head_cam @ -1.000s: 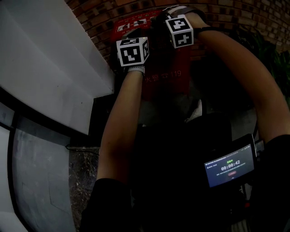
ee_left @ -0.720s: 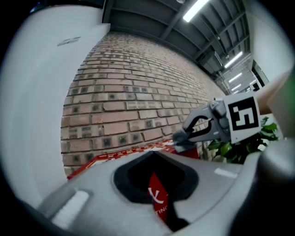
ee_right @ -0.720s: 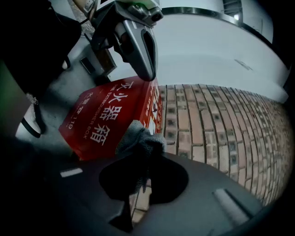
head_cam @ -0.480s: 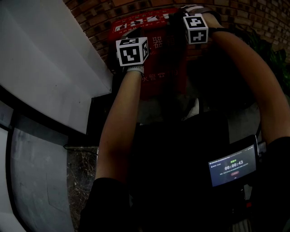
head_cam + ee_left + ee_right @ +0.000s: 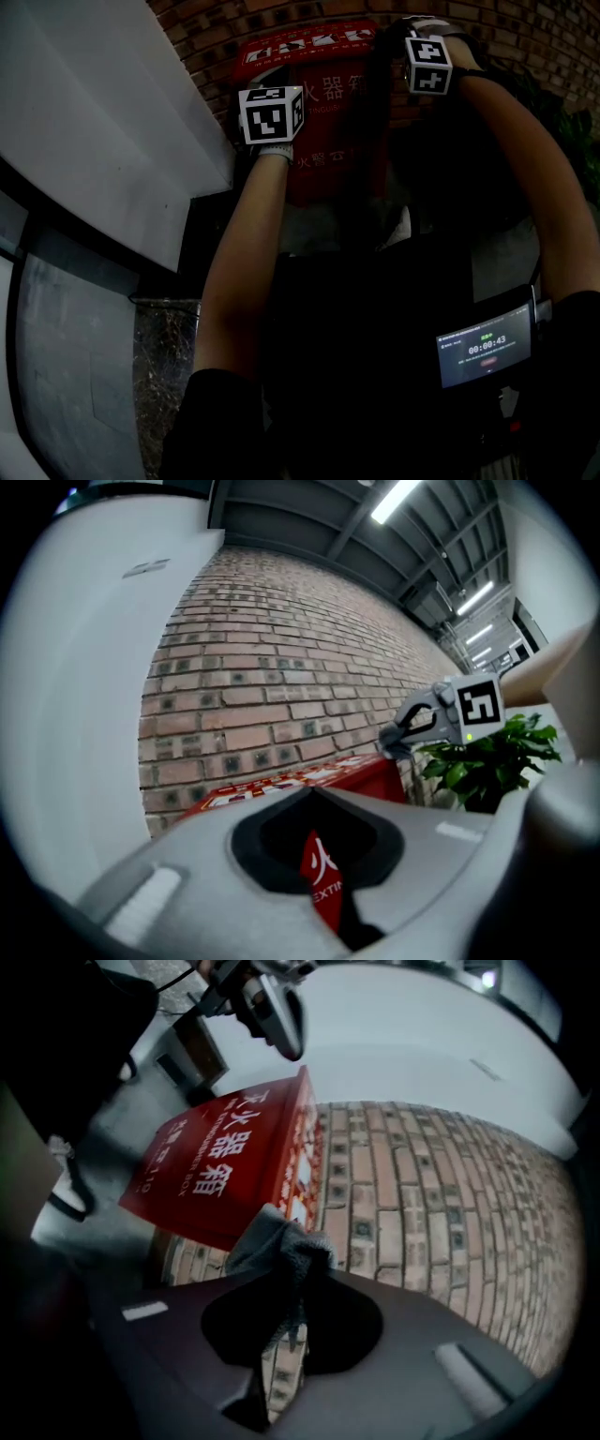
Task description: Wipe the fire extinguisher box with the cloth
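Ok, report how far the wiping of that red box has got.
Done: the cloth is picked up, pinched in the right tool. In hand: it's held at the top corner of the red box, though contact isn't clear. The left tool is empty by the box's front. Left: no wiped faces show, so treat the whole box as pending.

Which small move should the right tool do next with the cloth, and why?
Probably slide the right tool left onto the fire extinguisher box and wipe. Its jaws clamp the grey cloth, which seems to sit only at the box's right edge.
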A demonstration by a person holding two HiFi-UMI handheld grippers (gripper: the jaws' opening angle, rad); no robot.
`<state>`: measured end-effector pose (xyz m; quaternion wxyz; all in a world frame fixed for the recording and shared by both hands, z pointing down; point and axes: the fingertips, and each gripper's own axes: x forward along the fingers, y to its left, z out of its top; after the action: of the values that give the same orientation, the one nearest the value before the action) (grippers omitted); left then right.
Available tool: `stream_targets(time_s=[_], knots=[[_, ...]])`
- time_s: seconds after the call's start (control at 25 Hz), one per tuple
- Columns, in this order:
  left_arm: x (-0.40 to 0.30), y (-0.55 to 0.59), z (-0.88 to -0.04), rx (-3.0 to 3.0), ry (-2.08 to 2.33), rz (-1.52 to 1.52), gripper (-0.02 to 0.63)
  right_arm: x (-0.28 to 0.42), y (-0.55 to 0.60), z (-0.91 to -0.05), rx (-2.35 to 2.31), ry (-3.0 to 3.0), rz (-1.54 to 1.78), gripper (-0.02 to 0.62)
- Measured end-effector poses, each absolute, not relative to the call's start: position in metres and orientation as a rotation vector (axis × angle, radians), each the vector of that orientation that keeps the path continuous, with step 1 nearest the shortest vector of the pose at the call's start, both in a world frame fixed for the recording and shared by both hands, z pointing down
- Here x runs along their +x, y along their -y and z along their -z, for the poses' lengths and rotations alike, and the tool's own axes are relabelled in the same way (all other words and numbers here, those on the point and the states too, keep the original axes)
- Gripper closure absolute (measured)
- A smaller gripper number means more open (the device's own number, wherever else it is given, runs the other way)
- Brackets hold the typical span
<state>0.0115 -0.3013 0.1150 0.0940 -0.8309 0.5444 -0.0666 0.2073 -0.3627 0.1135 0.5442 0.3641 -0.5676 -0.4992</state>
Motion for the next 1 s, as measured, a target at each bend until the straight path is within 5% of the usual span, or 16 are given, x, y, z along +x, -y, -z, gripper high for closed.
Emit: stream_targets(time_s=[0.36,1.0], knots=[[0.014,0.258,-0.125,-2.533,-1.431,0.04,0.604,0.135,0.282,-0.093,1.119,2.084,1.136,0.561],[0.015,0.245,-0.303,-2.81,-1.223,-0.055,0.604,0.06,0.24,-0.295,1.015,2.946,0.405,0.561]])
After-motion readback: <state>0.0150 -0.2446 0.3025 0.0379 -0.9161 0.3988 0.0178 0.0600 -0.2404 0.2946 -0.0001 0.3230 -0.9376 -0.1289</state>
